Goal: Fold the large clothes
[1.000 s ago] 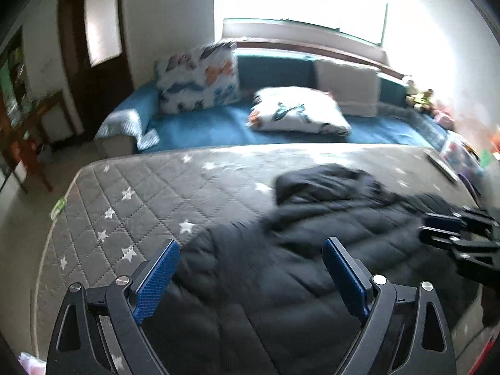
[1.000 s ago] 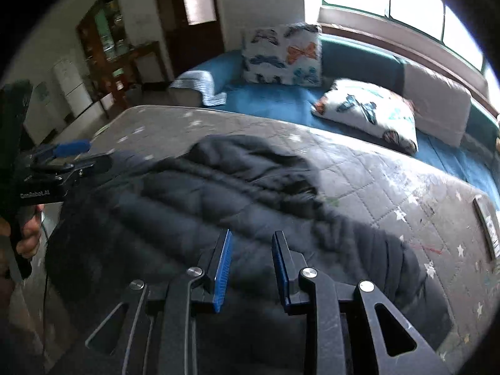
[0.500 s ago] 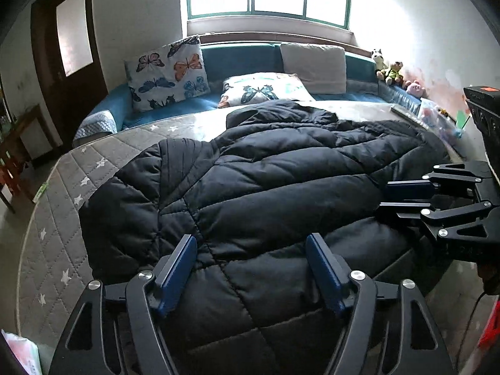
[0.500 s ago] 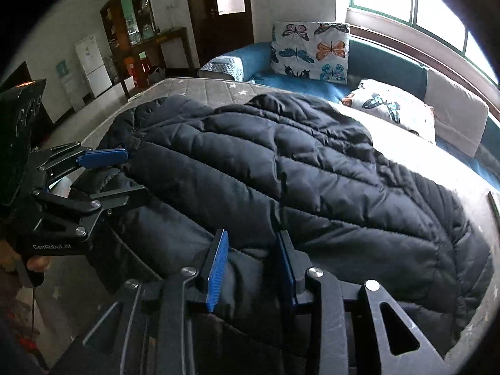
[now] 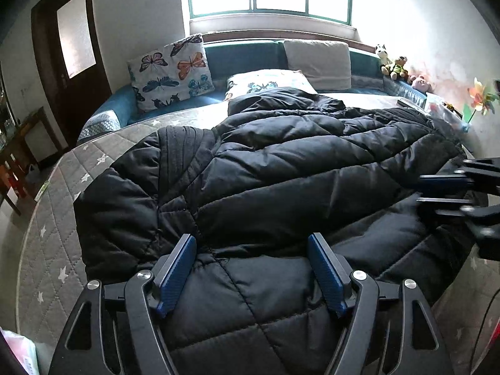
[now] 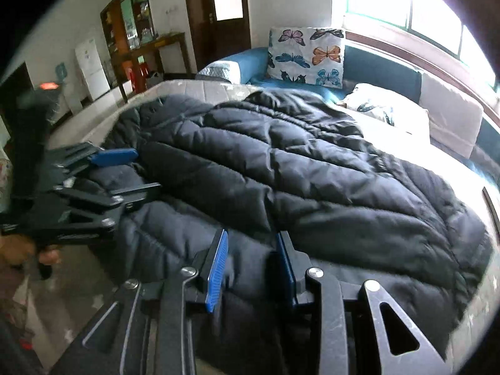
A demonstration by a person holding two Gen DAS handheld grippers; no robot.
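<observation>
On the mattress: black quilted puffer jacket (image 5: pixel 281 168) lies spread out and puffy across the grey star-quilted mattress (image 5: pixel 53 243), its near hem at the edge where both tools work.
Left gripper (image 5: pixel 251 268): jaws stand wide, straddling the near hem; the padding bulges up between the blue pads, but they do not look pressed into it, so I judge nothing is gripped.
Right gripper (image 6: pixel 251 265): jaws narrow, with a ridge of the jacket's hem bunched between the pads and apparently pinched.
Step in hand: securing two hold points along the near hem, likely ahead of a first fold toward the butterfly cushion (image 5: pixel 172 75).
Doing it well: bite deep enough to catch the shell fabric and filling together, since slick nylon may slip from a shallow pinch; keep both grips level on the same hem so the fold line runs straight.
Risk: trapped air could make the fold spring back.
</observation>
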